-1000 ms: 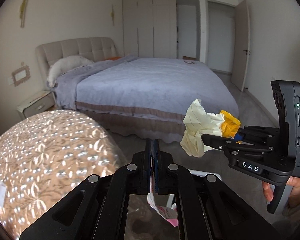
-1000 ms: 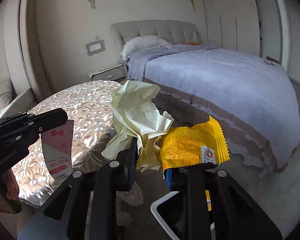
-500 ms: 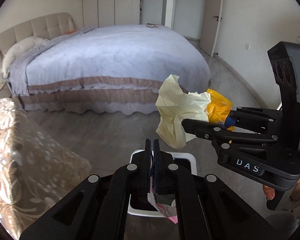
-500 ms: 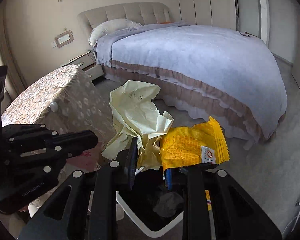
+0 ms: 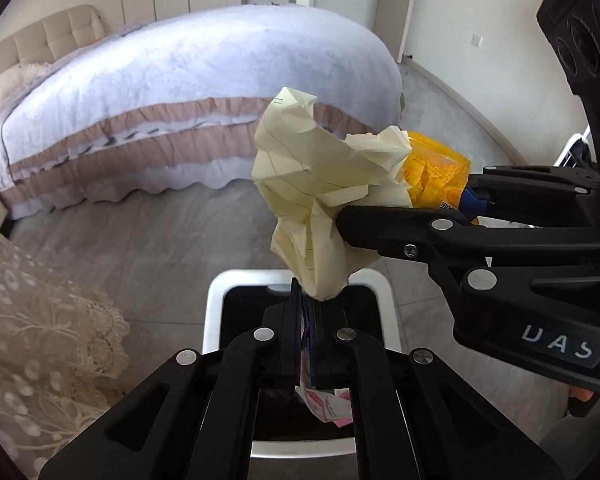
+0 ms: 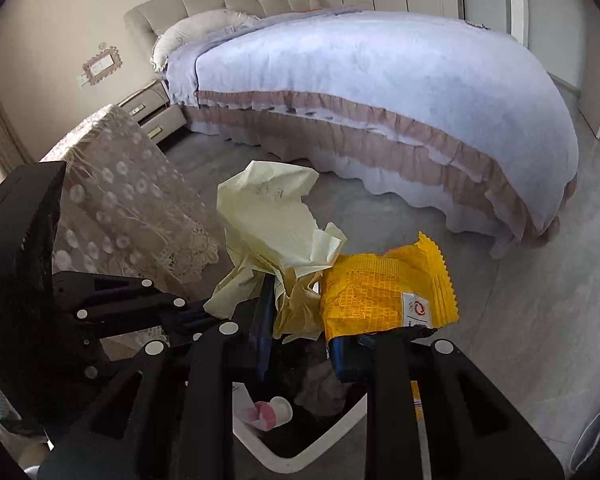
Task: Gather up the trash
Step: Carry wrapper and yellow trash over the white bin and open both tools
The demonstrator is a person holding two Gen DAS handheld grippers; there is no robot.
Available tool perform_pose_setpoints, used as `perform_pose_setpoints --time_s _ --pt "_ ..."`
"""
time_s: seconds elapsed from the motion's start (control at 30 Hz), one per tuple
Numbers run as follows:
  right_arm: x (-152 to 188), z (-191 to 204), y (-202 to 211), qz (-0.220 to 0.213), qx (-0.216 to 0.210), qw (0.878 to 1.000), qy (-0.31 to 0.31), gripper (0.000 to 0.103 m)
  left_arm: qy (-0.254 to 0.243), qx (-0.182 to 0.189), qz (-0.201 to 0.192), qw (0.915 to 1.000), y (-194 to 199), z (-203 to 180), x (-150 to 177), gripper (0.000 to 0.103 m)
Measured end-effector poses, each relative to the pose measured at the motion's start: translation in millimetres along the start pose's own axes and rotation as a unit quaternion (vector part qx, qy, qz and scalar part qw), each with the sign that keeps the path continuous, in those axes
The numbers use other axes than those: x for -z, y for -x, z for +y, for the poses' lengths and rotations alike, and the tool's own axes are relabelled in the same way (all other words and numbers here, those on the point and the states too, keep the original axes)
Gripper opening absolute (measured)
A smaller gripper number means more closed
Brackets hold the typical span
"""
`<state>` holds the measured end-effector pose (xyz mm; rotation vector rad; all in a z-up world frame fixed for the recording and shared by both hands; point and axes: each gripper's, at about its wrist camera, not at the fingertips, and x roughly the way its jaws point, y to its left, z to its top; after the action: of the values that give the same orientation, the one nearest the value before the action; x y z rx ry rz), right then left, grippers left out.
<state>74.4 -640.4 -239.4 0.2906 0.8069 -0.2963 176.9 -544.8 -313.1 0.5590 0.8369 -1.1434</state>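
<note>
My right gripper [image 6: 300, 316] is shut on a crumpled pale yellow paper [image 6: 268, 224] and an orange snack wrapper [image 6: 384, 292]; both also show in the left wrist view, the paper [image 5: 320, 188] and the wrapper [image 5: 436, 168], held above a white-rimmed trash bin [image 5: 216, 304] with a dark liner. My left gripper [image 5: 306, 304] is shut on a pink and white packet [image 5: 326, 404] that hangs below the fingers over the bin. In the right wrist view the bin [image 6: 324, 436] lies under the fingers and holds a small white cup [image 6: 280, 408] and grey crumpled trash [image 6: 320, 392].
A bed with a lilac cover [image 5: 188, 80] fills the back of the room. A table with a beige lace cloth [image 6: 128, 200] stands left of the bin. A nightstand [image 6: 152, 104] sits by the bed. Grey floor [image 5: 140, 248] surrounds the bin.
Both grippers have tilted down and moved over the bin, still holding their trash. The bin now sits right beneath them and the table has slid to the left edge.
</note>
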Motion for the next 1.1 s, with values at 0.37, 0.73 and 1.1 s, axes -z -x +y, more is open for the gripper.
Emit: perform_pose_setpoints --time_s 0.37,0.73,1.1 --pt "13.8 -9.3 -36.1 0.045 0.010 0.999 -0.005 0.025 0.019 -0.010 0.026 0.9994 -30.4 8.0 16.7 0.098" --pt "20.0 3.1 -47.0 0.052 -0.003 0.998 0.020 0.025 0.029 -0.117 0.021 0.9925 6.7 34.0 25.8 0.098" --pt "47.8 31.5 -99.7 0.112 -0.027 0.991 0.072 0.026 0.069 -0.128 0.000 0.9893 34.4 51.5 28.4 0.098"
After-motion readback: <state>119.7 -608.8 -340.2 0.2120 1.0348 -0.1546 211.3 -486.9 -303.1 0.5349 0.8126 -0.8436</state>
